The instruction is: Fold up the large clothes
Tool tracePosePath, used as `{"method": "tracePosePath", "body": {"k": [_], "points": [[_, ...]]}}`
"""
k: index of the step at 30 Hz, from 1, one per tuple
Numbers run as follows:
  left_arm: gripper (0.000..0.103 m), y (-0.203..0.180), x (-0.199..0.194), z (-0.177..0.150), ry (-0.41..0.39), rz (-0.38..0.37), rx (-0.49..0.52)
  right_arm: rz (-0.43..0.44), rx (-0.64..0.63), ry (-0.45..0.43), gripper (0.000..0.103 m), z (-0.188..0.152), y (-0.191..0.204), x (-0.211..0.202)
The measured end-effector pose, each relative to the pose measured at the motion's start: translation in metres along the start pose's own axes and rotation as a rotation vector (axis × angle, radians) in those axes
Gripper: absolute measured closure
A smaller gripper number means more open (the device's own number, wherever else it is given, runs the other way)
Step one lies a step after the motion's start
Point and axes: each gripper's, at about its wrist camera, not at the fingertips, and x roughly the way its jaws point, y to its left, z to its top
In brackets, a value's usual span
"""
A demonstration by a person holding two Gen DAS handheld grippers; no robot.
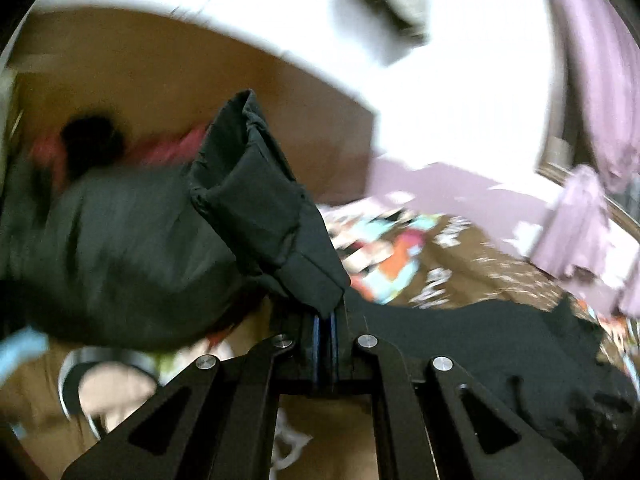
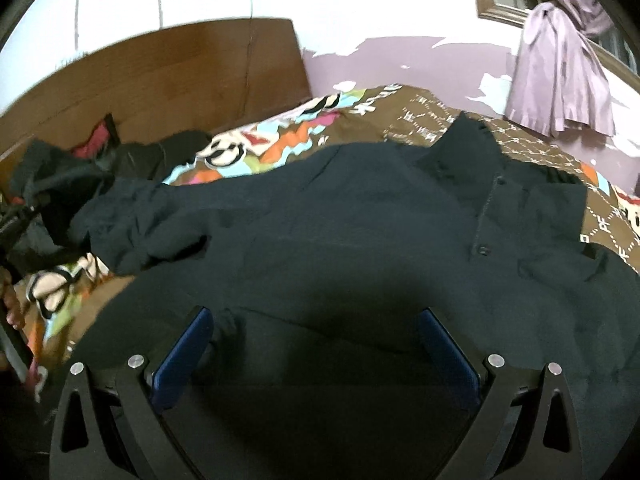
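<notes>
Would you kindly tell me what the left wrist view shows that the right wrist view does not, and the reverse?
Only the left wrist view: the left hand-held gripper shut on a padded black sleeve cuff, lifted off the bed.

Only the right wrist view: the right hand-held gripper open, above the black jacket's spread body with its button placket.

Both: the jacket, patterned brown bedspread, wooden headboard, lilac curtain.
</notes>
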Motion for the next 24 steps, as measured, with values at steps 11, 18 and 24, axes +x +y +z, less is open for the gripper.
{"method": "tracePosePath", "body": {"k": [11, 18, 24], "points": [[0.101, -0.115, -0.045, 0.04, -0.06, -0.386, 0.204, -0.067, 0.185, -0.103, 0.0, 0.0, -0.062, -0.055], [0.101, -0.197, -0.052, 0.012, 0.028, -0.58, 0.318, -0.183, 0.31, -0.077, 0.0, -0.015, -0.116, -0.084], [0.101, -0.261, -0.042, -0.031, 0.199, -0.68, 0.378, -0.177, 0.459, -0.102, 0.0, -0.038, -0.158, -0.105]]}}
